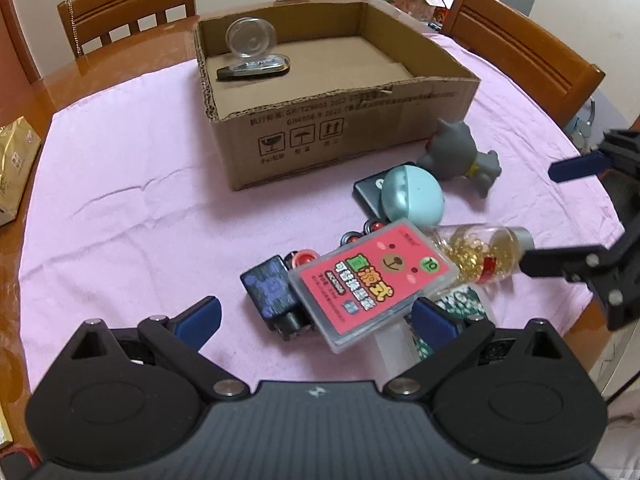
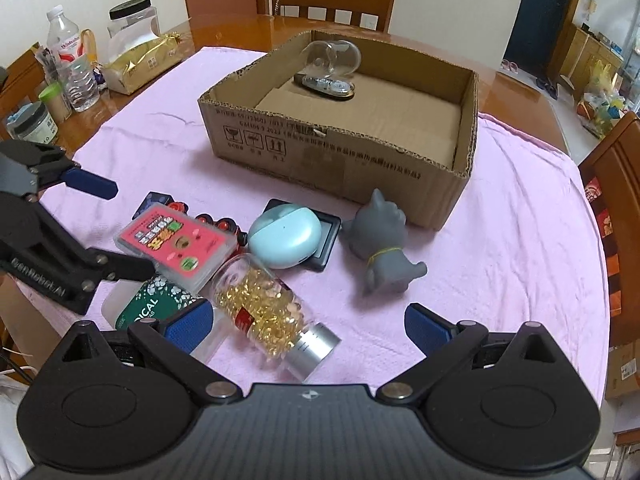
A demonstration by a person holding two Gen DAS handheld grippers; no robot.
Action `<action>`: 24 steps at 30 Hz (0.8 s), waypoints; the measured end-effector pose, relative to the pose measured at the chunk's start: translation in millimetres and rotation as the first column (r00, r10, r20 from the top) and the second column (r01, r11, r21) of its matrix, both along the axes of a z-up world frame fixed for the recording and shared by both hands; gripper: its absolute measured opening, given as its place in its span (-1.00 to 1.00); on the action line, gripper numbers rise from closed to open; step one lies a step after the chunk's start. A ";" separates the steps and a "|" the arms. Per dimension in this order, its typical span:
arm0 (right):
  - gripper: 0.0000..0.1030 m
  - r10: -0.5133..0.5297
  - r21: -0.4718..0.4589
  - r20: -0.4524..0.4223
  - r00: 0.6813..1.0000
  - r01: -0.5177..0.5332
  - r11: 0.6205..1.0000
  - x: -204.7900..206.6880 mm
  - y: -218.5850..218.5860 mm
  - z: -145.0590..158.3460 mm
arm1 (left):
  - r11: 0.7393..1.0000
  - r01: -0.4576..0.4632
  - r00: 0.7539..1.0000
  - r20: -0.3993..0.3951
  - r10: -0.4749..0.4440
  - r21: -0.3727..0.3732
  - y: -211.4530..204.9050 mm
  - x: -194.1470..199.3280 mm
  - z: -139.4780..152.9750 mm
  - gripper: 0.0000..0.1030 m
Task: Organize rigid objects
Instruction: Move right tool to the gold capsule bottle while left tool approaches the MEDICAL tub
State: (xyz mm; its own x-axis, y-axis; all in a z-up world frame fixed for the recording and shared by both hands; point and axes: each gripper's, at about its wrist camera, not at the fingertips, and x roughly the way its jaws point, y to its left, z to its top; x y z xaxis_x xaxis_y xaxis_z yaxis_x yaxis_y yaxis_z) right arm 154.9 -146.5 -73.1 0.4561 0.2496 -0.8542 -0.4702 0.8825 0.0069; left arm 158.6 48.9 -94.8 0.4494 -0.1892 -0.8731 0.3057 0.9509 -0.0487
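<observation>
An open cardboard box stands on the pink cloth and holds a clear glass ornament on a dark base. In front of it lies a pile: a pink card case, a bottle of gold capsules, a light blue case, a grey toy animal, a dark blue block and a green-and-white box. My left gripper is open just before the card case. My right gripper is open over the bottle.
Wooden chairs stand behind the table. A gold packet, water bottles and jars sit on the bare wood at the left. The pink cloth covers the table's middle.
</observation>
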 end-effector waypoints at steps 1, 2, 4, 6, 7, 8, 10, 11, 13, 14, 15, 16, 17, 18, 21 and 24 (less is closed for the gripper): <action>1.00 -0.003 0.001 -0.002 1.000 0.003 1.000 0.0 0.1 -0.4 | 1.000 0.001 1.000 0.000 -0.001 -0.006 1.1 2.2 -1.9 0.96; 1.00 -0.007 0.003 -0.003 1.000 0.007 1.000 0.4 -0.5 -0.6 | 1.000 0.000 1.000 0.001 0.000 -0.005 1.9 4.4 -3.2 0.96; 1.00 -0.016 0.005 -0.005 1.000 0.016 1.000 0.6 -0.8 -1.7 | 1.000 -0.013 1.000 0.010 0.013 0.016 2.7 12.0 -6.6 0.96; 1.00 -0.025 0.002 -0.008 1.000 0.025 1.000 1.0 -1.5 -2.6 | 0.999 -0.019 1.000 0.020 0.019 0.027 5.0 20.8 -9.7 0.98; 1.00 -0.029 0.001 -0.008 1.000 0.029 1.000 1.2 -1.6 -3.4 | 1.000 -0.021 0.999 0.028 0.021 0.012 7.2 24.9 -9.5 0.98; 1.00 -0.030 0.001 -0.010 0.999 0.030 1.000 2.1 -2.1 -4.4 | 0.999 -0.036 0.999 0.038 0.036 0.002 9.9 30.2 -9.5 0.99; 1.00 -0.031 0.002 -0.016 0.999 0.031 1.000 3.3 -1.0 -6.1 | 0.998 -0.064 0.996 0.055 0.065 -0.011 14.5 40.4 -10.3 0.99; 1.00 -0.030 0.001 -0.016 0.999 0.030 1.000 3.9 0.3 -6.6 | 0.997 -0.077 0.995 0.055 0.078 -0.016 16.8 46.0 -11.1 0.99; 1.00 -0.023 0.000 -0.017 1.000 0.023 1.000 5.8 4.2 -7.4 | 0.994 -0.111 0.992 0.059 0.112 -0.018 21.2 56.4 -13.2 0.98; 1.00 -0.017 0.000 -0.018 1.000 0.017 1.000 7.3 7.1 -7.9 | 0.990 -0.140 0.988 0.068 0.140 0.006 22.4 60.6 -13.2 0.98; 1.00 -0.011 -0.003 -0.015 1.000 0.011 1.000 8.8 10.5 -8.4 | 0.987 -0.154 0.986 0.075 0.152 0.033 22.6 63.4 -12.4 0.98; 1.00 -0.007 -0.008 -0.011 1.000 0.007 1.000 10.7 13.9 -9.1 | 0.987 -0.155 0.985 0.084 0.150 0.047 23.2 63.8 -11.0 0.98; 1.00 -0.005 -0.012 -0.006 1.000 0.005 1.000 13.4 17.6 -9.9 | 0.987 -0.151 0.985 0.095 0.146 0.050 24.5 63.1 -9.1 0.98; 1.00 -0.004 -0.012 -0.005 1.000 0.004 1.000 16.3 20.8 -11.0 | 0.988 -0.149 0.984 0.103 0.143 0.048 26.0 61.5 -6.5 0.98; 1.00 -0.022 -0.017 -0.014 1.000 0.022 1.000 26.8 31.1 -17.6 | 0.987 -0.156 0.983 0.101 0.152 0.039 32.2 55.0 -0.8 0.98; 1.00 -0.036 -0.010 -0.023 0.999 0.036 0.999 33.5 39.5 -23.2 | 0.986 -0.167 0.982 0.093 0.164 0.024 38.8 45.4 2.8 0.98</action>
State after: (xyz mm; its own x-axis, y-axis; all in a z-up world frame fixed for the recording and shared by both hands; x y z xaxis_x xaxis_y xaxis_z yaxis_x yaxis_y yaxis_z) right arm 188.4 -106.9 -96.3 0.4445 0.2256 -0.8669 -0.4382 0.8988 0.0092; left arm 204.0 87.7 -92.0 0.5493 -0.0787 -0.8319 0.1459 0.9893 0.0028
